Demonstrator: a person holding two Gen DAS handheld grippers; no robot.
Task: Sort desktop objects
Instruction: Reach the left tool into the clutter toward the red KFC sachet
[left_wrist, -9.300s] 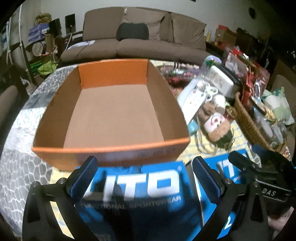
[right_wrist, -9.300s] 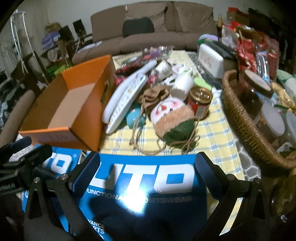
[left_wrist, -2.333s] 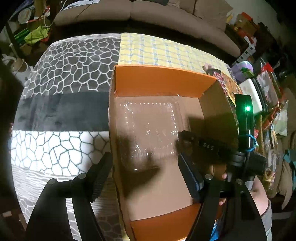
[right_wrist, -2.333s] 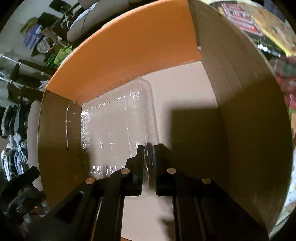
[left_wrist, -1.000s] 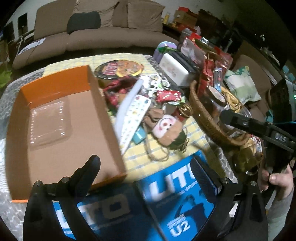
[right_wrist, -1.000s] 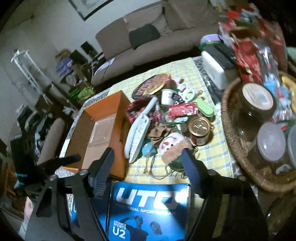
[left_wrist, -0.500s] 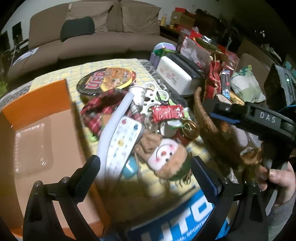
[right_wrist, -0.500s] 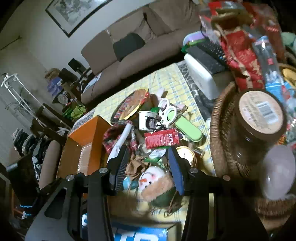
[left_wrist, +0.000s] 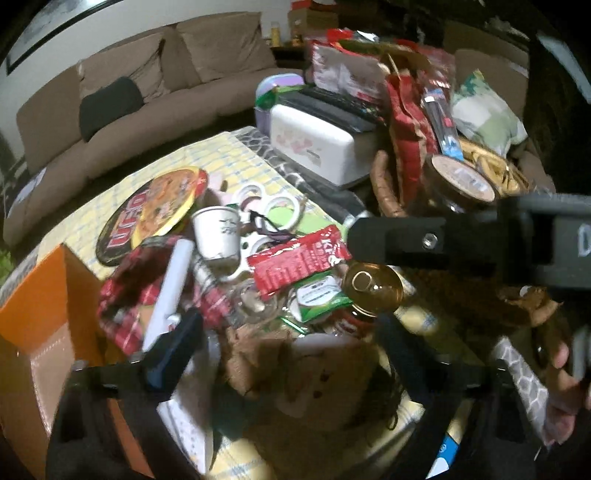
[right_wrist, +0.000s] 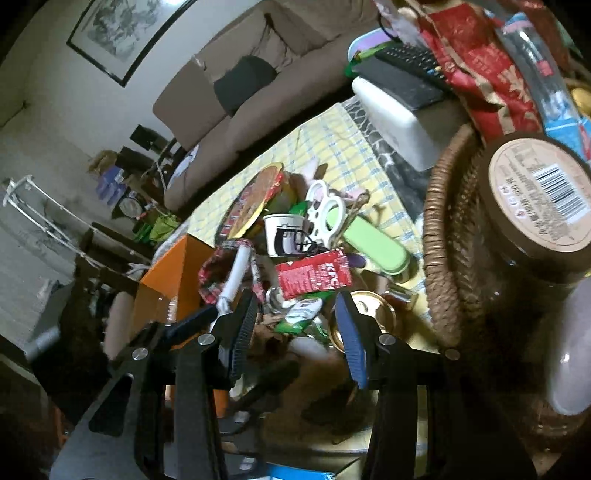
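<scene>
A pile of small objects lies on the yellow checked cloth: a red KFC sachet (left_wrist: 299, 263) (right_wrist: 314, 277), a green-white packet (left_wrist: 319, 299) (right_wrist: 301, 314), a gold-lidded jar (left_wrist: 373, 286) (right_wrist: 369, 317), a white paper cup (left_wrist: 216, 230) (right_wrist: 284, 238), white scissors (right_wrist: 325, 210) and a snowman plush (left_wrist: 314, 373). My left gripper (left_wrist: 288, 347) is open and empty above the plush. My right gripper (right_wrist: 295, 328) is open and empty, its jaws either side of the green-white packet. The orange box (left_wrist: 33, 314) (right_wrist: 170, 280) stands at the left.
A wicker basket (right_wrist: 436, 236) with a brown-lidded jar (right_wrist: 539, 199) crowds the right. A white case (left_wrist: 314, 147), a round UFO lid (left_wrist: 151, 214), a white remote (left_wrist: 171, 291) and a plaid cloth (left_wrist: 129, 295) surround the pile. A sofa is behind.
Both grippers have moved forward and lower over the pile. The right gripper has narrowed its opening. The orange box has slid to the left edge of view.
</scene>
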